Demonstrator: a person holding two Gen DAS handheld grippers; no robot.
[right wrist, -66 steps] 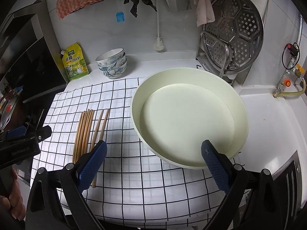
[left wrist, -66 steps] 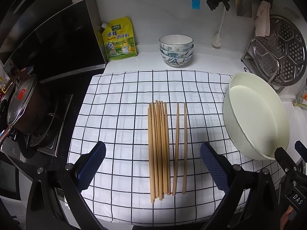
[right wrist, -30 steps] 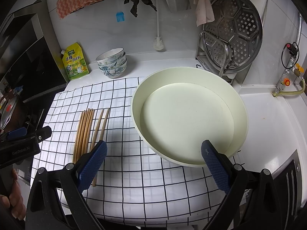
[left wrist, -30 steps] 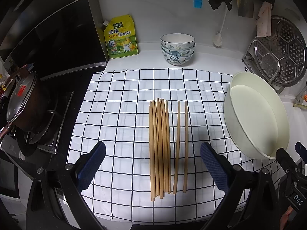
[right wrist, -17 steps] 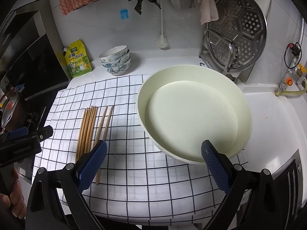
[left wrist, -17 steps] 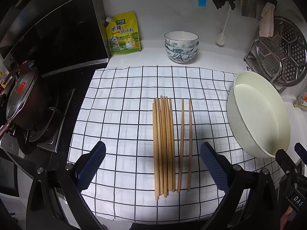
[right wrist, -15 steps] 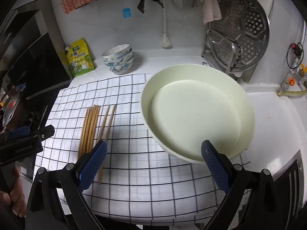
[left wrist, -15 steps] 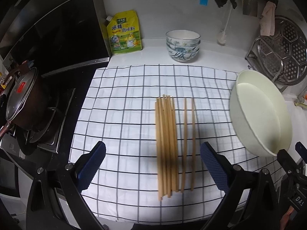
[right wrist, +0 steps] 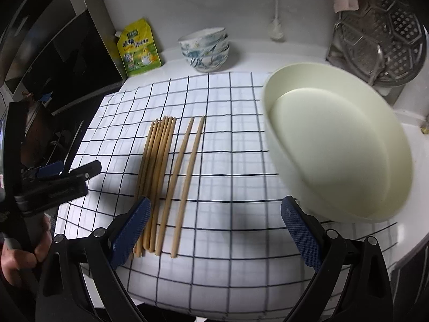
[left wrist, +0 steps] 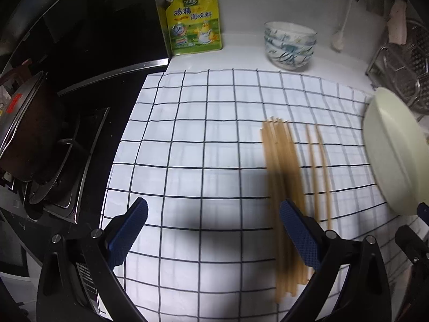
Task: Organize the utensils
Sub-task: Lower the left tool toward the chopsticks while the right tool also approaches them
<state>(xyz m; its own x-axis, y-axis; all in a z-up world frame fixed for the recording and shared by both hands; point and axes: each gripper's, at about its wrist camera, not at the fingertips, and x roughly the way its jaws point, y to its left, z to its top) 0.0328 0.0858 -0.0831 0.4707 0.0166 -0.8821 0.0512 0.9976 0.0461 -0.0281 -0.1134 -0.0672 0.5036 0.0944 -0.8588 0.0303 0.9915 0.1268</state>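
We see the left gripper point(left wrist: 213, 232): black angular arms, round silver screws at the joints, blue cross-hatched pads point(left wrist: 126, 230); the right gripper point(right wrist: 213, 230) has the same build; in the right wrist view a hand point(right wrist: 20, 252) grips a black handle with small unreadable lettering.

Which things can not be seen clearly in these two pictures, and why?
- Bundled chopsticks, left wrist view: motion blur, so no count; near ends behind the left gripper finger.
- Cream basin, left wrist view: cut by the frame edge.
- Pouch, right wrist view: print too small and blurred.
- Steamer rack, right wrist view: base hidden behind the basin.
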